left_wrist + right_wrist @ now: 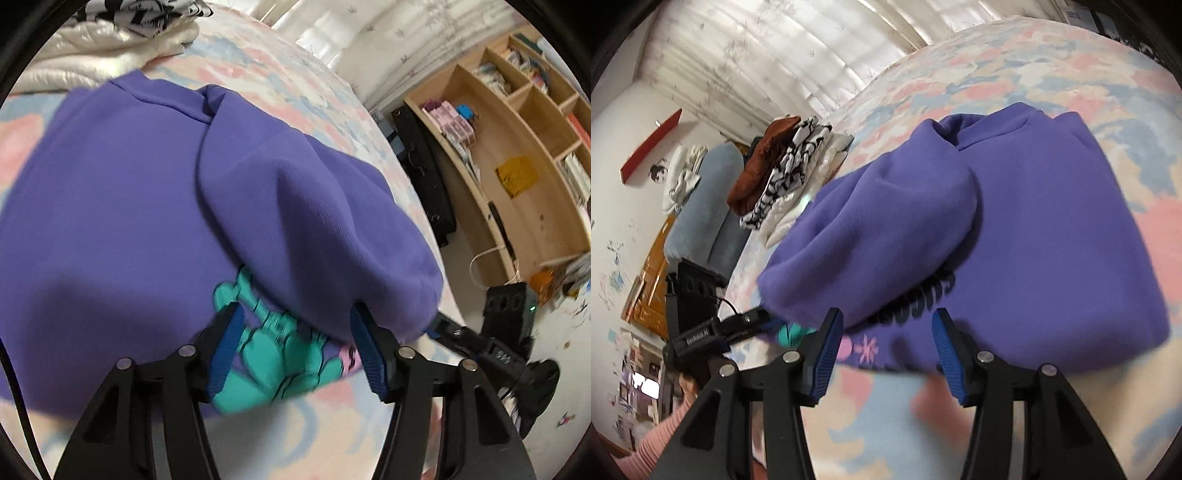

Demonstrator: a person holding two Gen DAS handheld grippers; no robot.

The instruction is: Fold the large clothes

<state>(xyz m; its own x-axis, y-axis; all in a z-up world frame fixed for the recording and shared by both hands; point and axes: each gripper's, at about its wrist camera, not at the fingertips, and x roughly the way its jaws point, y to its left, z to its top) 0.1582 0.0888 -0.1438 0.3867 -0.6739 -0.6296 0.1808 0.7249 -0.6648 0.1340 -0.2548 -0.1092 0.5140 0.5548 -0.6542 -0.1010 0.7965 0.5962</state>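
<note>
Purple sweatshirt (122,192) lies spread on the bed (295,85), over a pastel pink, blue and cream cover, and in the left wrist view its long axis runs from the printed near edge by the fingers up toward the collar edge at the far end. One part of the cloth is folded back over the body, making a rounded hump (314,221) on the right of that view; in the right wrist view the same fold (879,236) sits on the left, with black lettering peeking out from under it. A teal cartoon print (269,354) shows at the near edge, right between the left gripper's blue pads. Left gripper (295,332) stands open, jaws apart, hovering at that near edge; the right-hand pad looks to sit against the edge of the fold, though the blur keeps that unsure, and nothing is pinched. Right gripper (886,332) is open as well, its pads set apart over the near hem where pink flower prints (862,347) show, clamping no cloth. Away at the far side of the bed sits a stack of folded clothes (783,177), well apart from the sweatshirt.
</note>
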